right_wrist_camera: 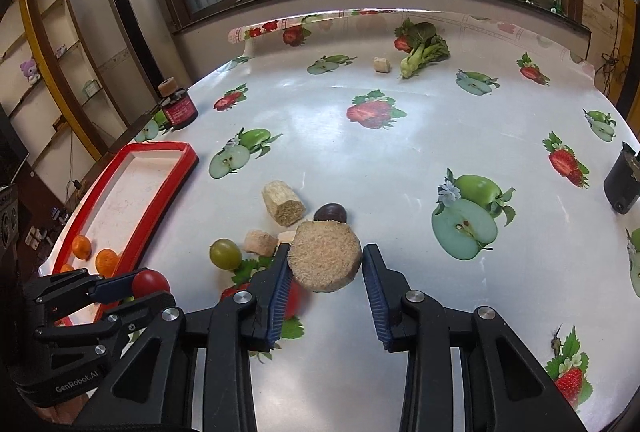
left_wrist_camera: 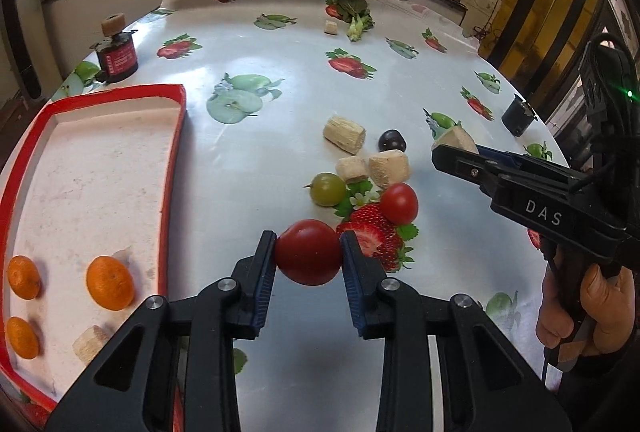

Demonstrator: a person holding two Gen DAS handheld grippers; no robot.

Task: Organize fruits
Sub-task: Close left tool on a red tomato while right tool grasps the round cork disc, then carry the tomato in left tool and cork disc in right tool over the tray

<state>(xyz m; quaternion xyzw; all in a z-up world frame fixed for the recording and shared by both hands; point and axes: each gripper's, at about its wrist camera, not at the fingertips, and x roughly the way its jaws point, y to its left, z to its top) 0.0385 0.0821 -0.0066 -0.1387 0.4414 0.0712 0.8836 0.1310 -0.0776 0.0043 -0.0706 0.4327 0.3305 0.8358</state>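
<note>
My left gripper (left_wrist_camera: pixel 308 252) is shut on a red cherry tomato (left_wrist_camera: pixel 308 252), held just above the table; it also shows in the right wrist view (right_wrist_camera: pixel 150 283). My right gripper (right_wrist_camera: pixel 325 262) is shut on a beige sugarcane chunk (right_wrist_camera: pixel 325 256), seen in the left wrist view (left_wrist_camera: pixel 456 140) lifted above the table. On the table lie a second red tomato (left_wrist_camera: pixel 399 203), a green grape (left_wrist_camera: pixel 328 189), a dark plum (left_wrist_camera: pixel 392 140) and several sugarcane pieces (left_wrist_camera: pixel 345 134). The red-rimmed tray (left_wrist_camera: pixel 174 159) at left holds three tangerines (left_wrist_camera: pixel 110 288) and a sugarcane piece (left_wrist_camera: pixel 90 344).
A dark red-labelled jar (left_wrist_camera: pixel 118 57) with a sugarcane piece on top stands behind the tray. Leafy greens (left_wrist_camera: pixel 356 15) and a small sugarcane piece (left_wrist_camera: pixel 330 27) lie at the far edge. A black cup (left_wrist_camera: pixel 518 119) stands at the right edge. The tablecloth has printed fruit.
</note>
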